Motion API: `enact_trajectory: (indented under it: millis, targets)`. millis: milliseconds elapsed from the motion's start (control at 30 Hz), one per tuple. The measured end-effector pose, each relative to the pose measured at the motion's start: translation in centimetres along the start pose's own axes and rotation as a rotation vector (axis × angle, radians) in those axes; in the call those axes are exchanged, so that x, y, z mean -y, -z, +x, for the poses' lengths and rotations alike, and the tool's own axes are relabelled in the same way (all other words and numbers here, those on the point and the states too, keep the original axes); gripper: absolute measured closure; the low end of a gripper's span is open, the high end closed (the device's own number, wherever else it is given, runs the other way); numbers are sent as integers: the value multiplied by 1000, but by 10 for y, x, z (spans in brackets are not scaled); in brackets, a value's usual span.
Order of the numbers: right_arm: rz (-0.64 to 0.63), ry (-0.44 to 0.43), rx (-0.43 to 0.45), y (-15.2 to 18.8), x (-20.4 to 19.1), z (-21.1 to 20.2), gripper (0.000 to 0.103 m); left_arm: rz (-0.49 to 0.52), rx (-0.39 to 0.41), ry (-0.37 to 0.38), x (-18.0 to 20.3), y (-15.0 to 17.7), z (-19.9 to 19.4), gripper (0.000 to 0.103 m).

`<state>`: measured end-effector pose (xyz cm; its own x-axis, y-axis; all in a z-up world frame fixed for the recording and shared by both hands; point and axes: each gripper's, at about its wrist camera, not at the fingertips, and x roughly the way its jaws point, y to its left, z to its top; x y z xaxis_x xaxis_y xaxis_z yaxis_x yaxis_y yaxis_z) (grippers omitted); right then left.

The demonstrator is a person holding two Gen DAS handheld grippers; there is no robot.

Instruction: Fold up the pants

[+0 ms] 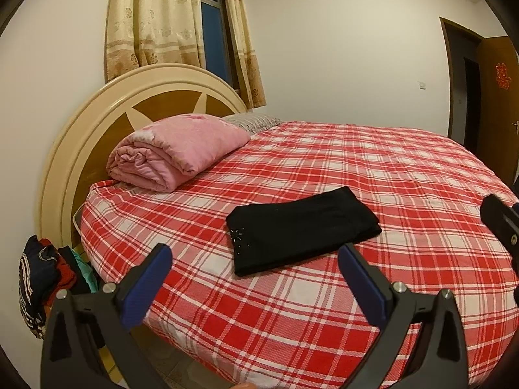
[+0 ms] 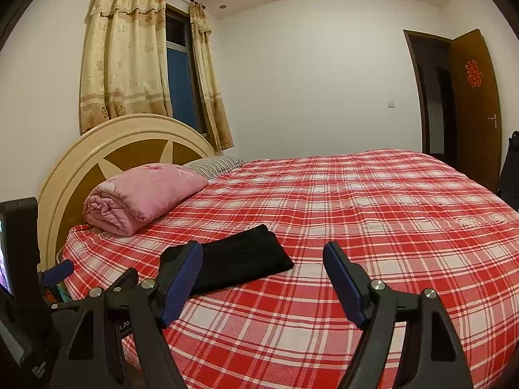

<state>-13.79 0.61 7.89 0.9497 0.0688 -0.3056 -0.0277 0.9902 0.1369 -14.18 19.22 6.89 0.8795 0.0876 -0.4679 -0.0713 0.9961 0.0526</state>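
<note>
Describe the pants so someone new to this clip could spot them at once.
Start at the bed with the red-and-white plaid sheet. Toward its near edge, away from the rolled pink quilt by the headboard, lie the pants. They are a flat black folded rectangle, the only dark item on the sheet.

My left claw [image 1: 254, 264] has two black angular arms with dark blue ribbed pads [image 1: 162, 269] and silver round screws [image 1: 108, 288] at the pivots. My right claw [image 2: 262, 261] matches, with small white lettering at seven o'clock.
</note>
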Motion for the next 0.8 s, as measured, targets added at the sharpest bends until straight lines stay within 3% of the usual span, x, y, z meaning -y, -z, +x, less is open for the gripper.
enact_trajectory:
  millis: [200, 367, 800]
  targets:
    - [0, 1, 1, 0, 1, 0, 25, 1, 1, -3, 0, 0, 0, 0]
    - [2, 2, 0, 1, 2, -1, 25, 41, 21, -56, 5, 0, 0, 0]
    - [9, 8, -2, 1, 4, 1, 25, 27, -8, 11, 7, -1, 3, 0]
